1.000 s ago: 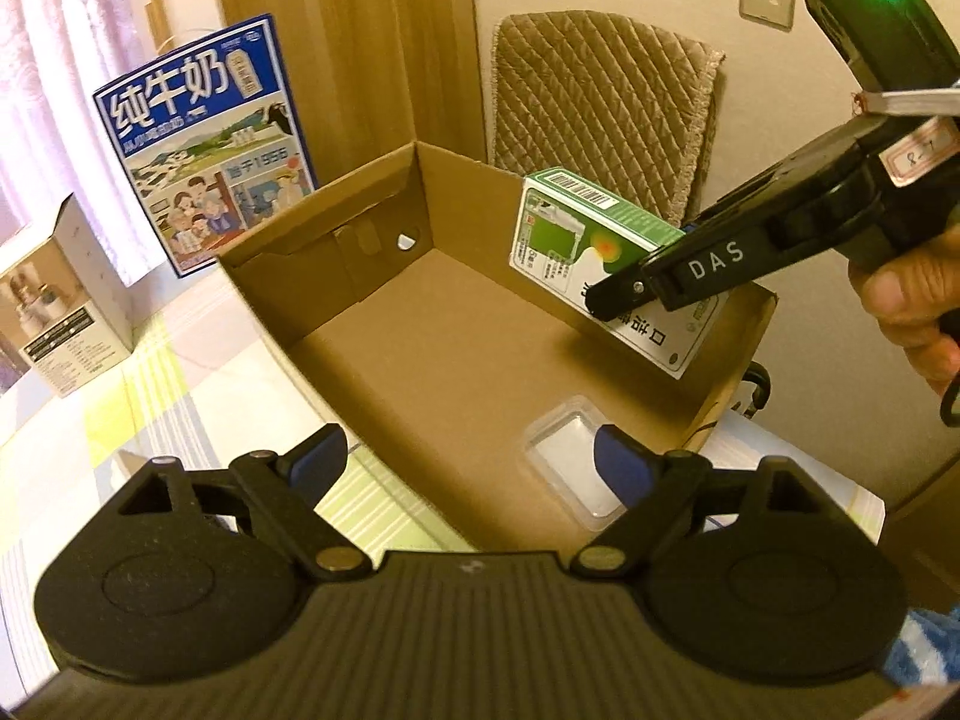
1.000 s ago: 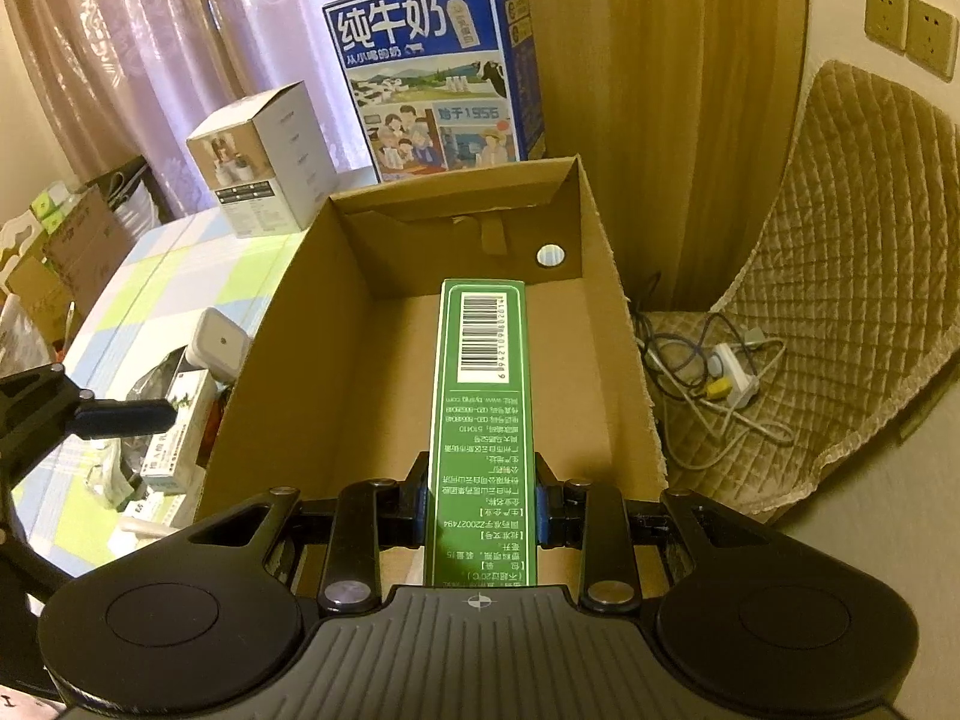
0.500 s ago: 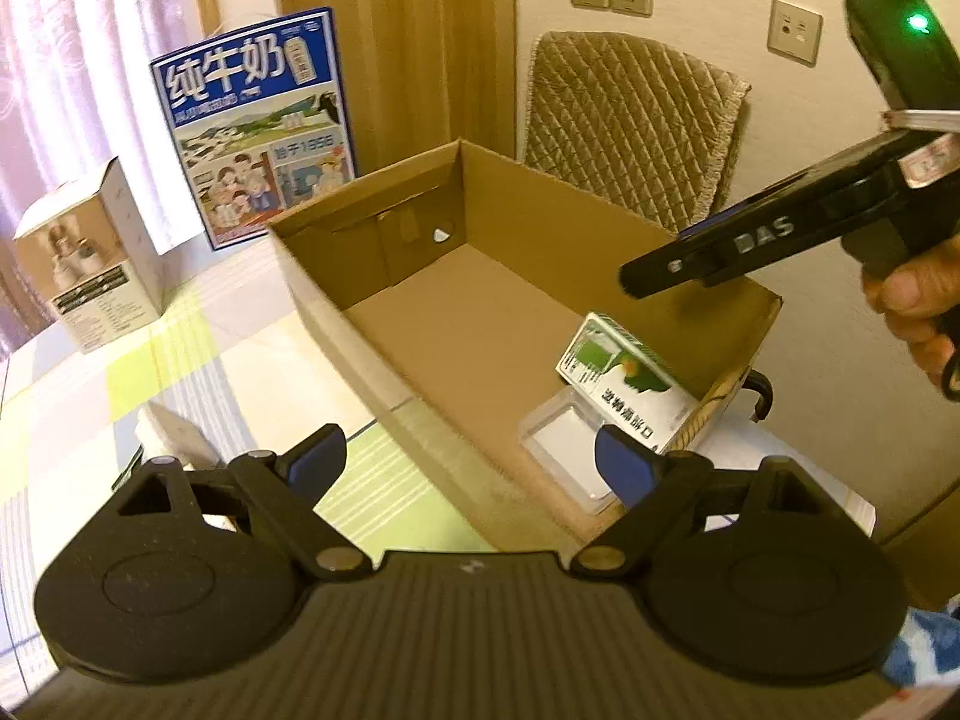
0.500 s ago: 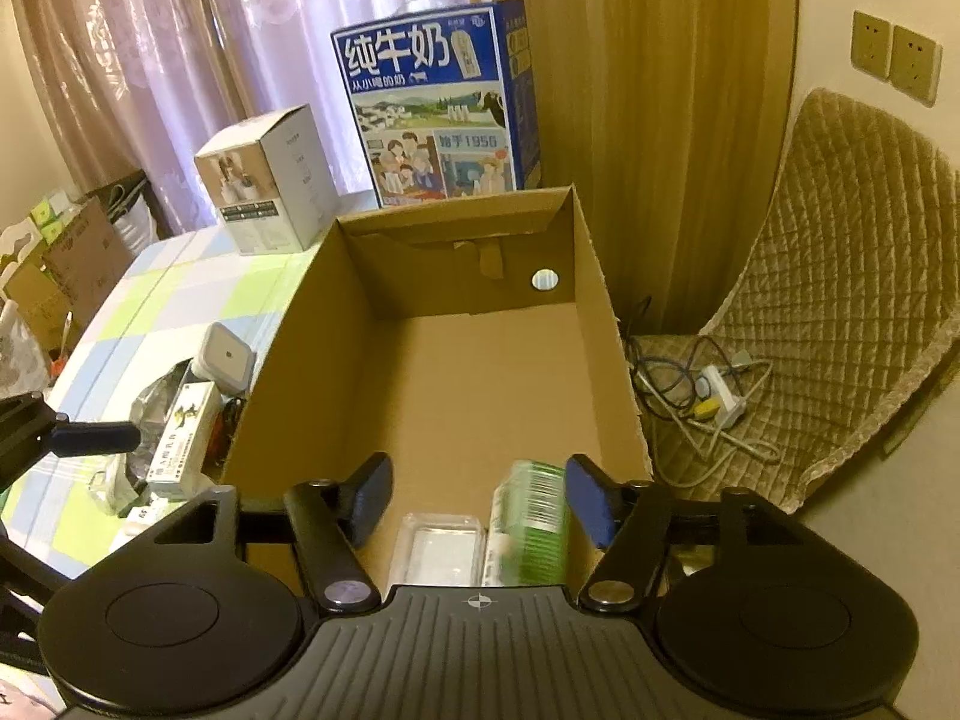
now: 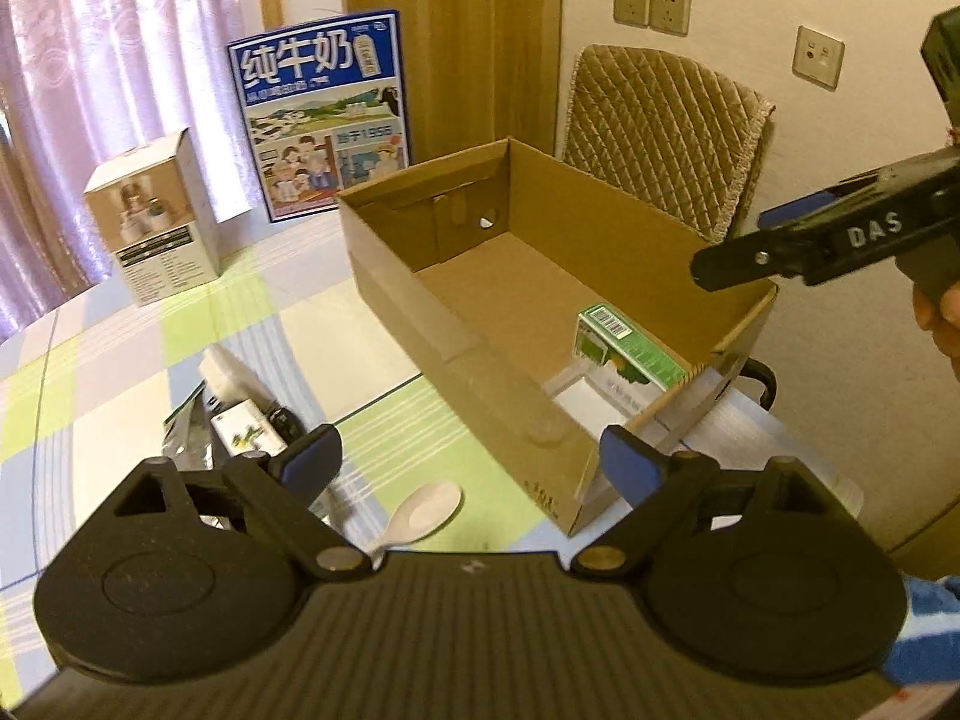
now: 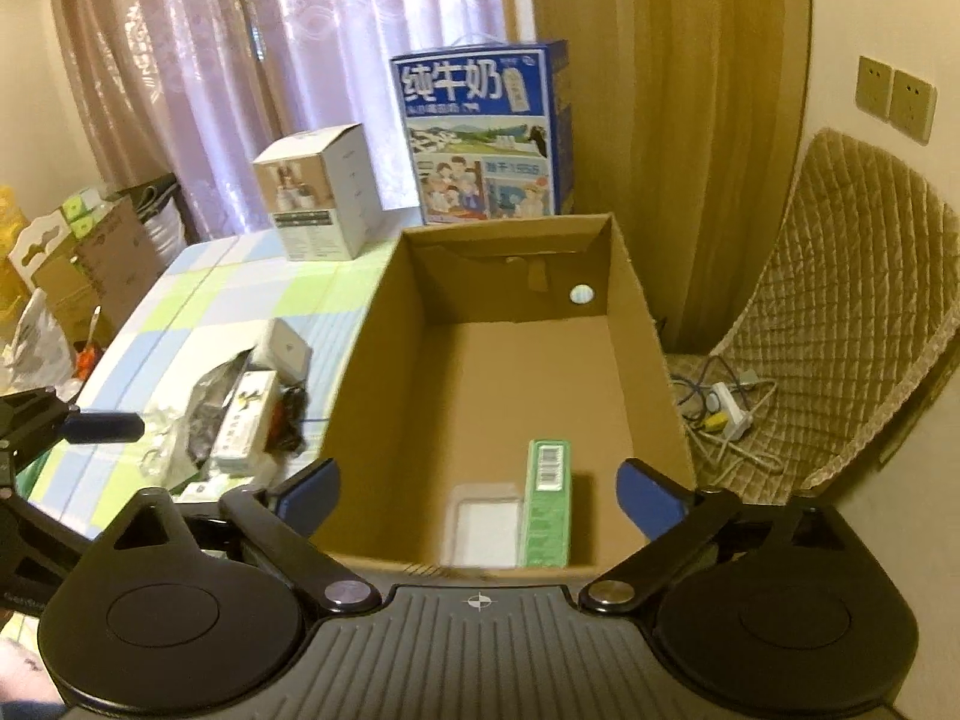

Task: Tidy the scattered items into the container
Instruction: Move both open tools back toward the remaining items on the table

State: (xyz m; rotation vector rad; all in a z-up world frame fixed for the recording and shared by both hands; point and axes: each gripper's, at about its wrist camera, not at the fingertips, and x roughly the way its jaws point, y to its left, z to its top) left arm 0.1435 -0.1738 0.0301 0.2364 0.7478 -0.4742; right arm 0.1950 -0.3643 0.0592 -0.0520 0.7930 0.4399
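With the green rectangular carton (image 6: 547,501) lying in the brown cardboard box (image 6: 651,360), the right hand-held gripper (image 6: 480,492), its jaws just opened wide and empty, would best swing toward the clutter on the checked table (image 5: 120,360), as the left hand-held gripper (image 5: 471,456) gaped over a white spoon (image 5: 420,510).

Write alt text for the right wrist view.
An open cardboard box on a checked tablecloth holds a green carton beside a clear plastic tray at its near end. The right tool hangs open and empty above them, and small items lie scattered left of the box.
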